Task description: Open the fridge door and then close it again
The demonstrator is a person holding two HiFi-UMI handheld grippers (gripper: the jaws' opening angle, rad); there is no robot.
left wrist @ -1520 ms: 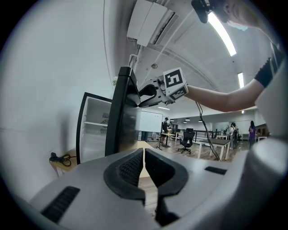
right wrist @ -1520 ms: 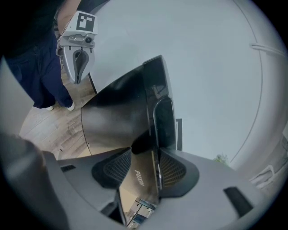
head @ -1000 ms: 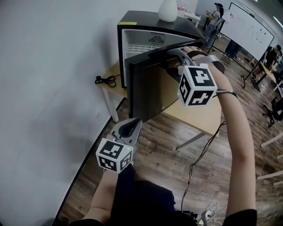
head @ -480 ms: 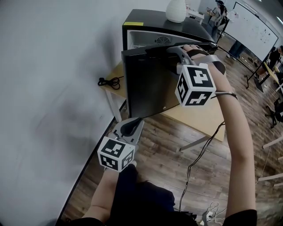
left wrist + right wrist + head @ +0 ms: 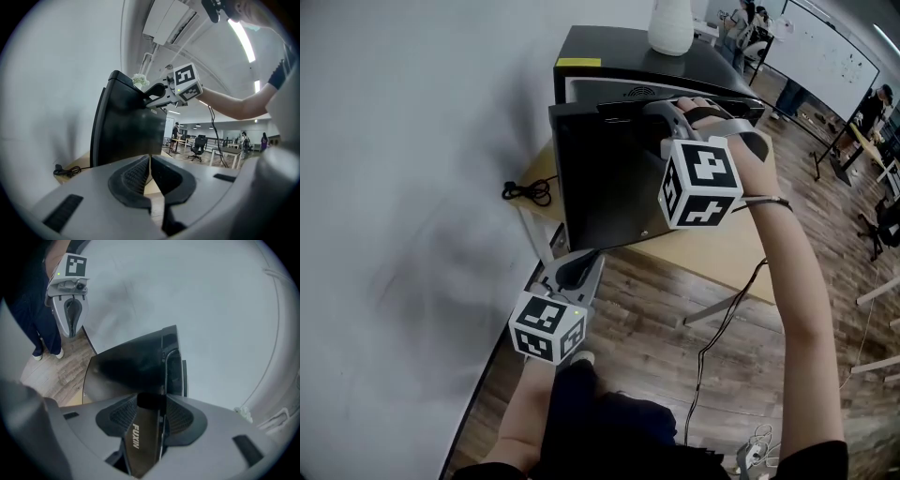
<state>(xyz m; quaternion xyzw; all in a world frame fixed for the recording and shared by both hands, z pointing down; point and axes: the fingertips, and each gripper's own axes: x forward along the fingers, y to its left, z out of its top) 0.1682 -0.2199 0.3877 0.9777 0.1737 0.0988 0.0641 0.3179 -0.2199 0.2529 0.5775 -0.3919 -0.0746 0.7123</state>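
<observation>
low at 7 o'clock in the head view, nearest the person, the left gripper [image 5: 579, 261] hangs idle. its jaws are pressed together on nothing, and its own view shows only a thin slit between the ribbed pads [image 5: 133, 173].

from that gripper the fridge door [image 5: 605, 178] lies at 12 o'clock, near but apart. it is a dark, glossy slab standing just a little ajar from the fridge cabinet [image 5: 619, 47], with a narrow strip of pale interior showing along the top.

up at 1 o'clock from the door's middle, the right gripper [image 5: 661, 111] has the door. its jaws are spread fairly wide and clamp across the thickness of the top edge. in its own view the strip lettered fuxin runs between the jaws of the right gripper [image 5: 150, 404].

by my reading the door is rigid and moderately heavy, and it will swing on its hinges rather than lift. its smooth face looks too slippery for a pinch, so the top edge is the sensible hold. a seal will probably draw it shut over the last bit, so a gentle push should do.

beyond, at 12 o'clock, a white vase [image 5: 670, 23] stands on the cabinet roof. a hard slam could rock it. the fridge sits on a wooden desk [image 5: 722, 253] against the wall.
</observation>
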